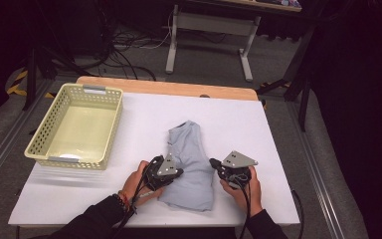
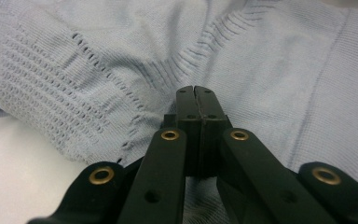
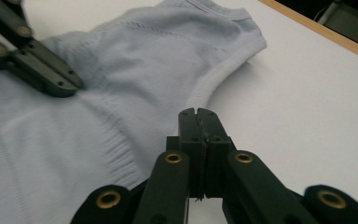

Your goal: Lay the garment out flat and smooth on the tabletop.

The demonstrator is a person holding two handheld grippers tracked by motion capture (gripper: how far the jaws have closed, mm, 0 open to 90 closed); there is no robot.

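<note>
High view shows the pale blue knit top (image 1: pixel 191 164) lying crumpled near the table's (image 1: pixel 278 149) front edge, not yet folded or placed in the basket (image 1: pixel 74 124) at far left; left tongs (image 1: pixel 171 175) rest clenched on its fabric; right tongs (image 1: pixel 214 163) clenched just beside its hem; open room lies right and behind.

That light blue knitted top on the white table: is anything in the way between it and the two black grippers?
Nothing visible. The light blue knitted top lies bare on the white table. The left gripper, jaws closed, rests on it; the right gripper, also closed, sits just beside its edge.
</note>
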